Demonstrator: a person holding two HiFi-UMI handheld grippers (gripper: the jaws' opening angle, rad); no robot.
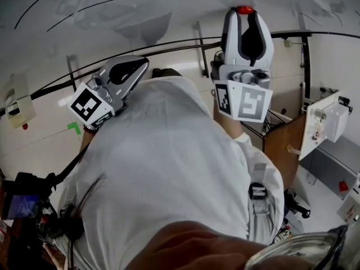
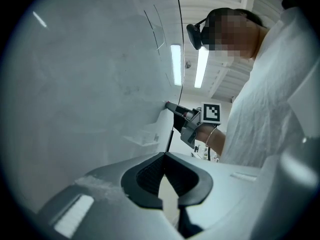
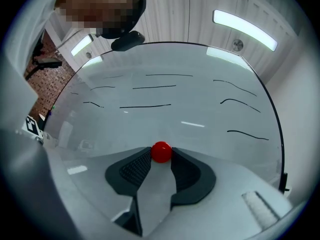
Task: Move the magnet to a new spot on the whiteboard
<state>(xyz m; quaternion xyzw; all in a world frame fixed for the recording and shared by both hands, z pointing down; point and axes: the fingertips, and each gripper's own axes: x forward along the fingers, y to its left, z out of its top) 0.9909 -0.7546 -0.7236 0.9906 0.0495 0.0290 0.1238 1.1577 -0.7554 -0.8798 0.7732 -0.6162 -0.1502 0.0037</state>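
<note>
So the right gripper (image 3: 161,153) has its fingers pinching the magnet (image 3: 161,151) against the whiteboard (image 3: 175,116), probably ready to shift it, while the left gripper (image 2: 163,157) idles, fingers pressed together on nothing.

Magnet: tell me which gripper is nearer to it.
Right. The right gripper has its jaws closed on the magnet at the whiteboard. The left gripper is shut and empty, held well off to the magnet's left.
</note>
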